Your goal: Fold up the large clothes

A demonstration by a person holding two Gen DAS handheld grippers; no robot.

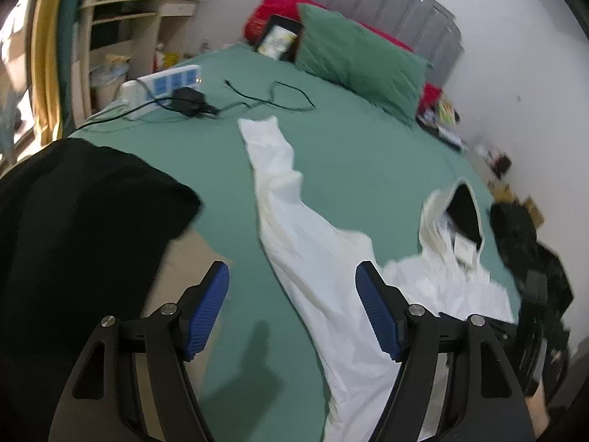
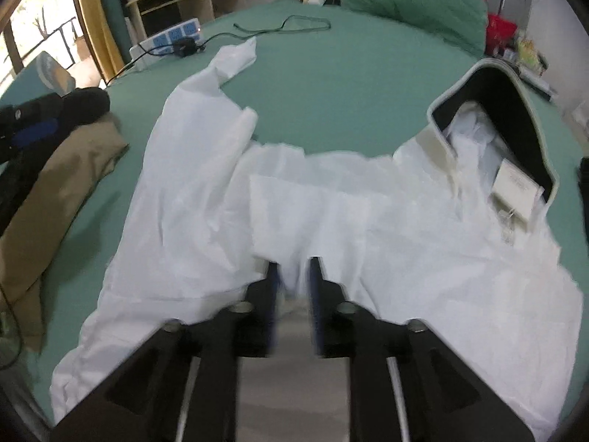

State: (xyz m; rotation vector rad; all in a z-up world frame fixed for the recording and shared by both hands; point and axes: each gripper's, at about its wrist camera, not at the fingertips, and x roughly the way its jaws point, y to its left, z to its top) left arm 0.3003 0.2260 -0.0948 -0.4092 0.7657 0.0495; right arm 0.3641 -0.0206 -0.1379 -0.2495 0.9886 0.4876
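Note:
A white long-sleeved garment [image 2: 368,213] with a dark-lined collar [image 2: 515,110] lies spread on the green bed [image 2: 331,84]. One sleeve [image 1: 272,154] stretches toward the head of the bed. My left gripper [image 1: 292,280] is open and empty, above the bed beside the sleeve's base. My right gripper [image 2: 294,280] is nearly shut, its blue pads pinching a fold of the white garment's near edge.
A black garment [image 1: 73,221] and a tan garment [image 2: 48,184] lie at the bed's left. A power strip [image 1: 162,84] with a black charger and cable [image 1: 272,99], a green pillow [image 1: 357,55] and a red cushion sit near the headboard. Dark clutter stands at the right.

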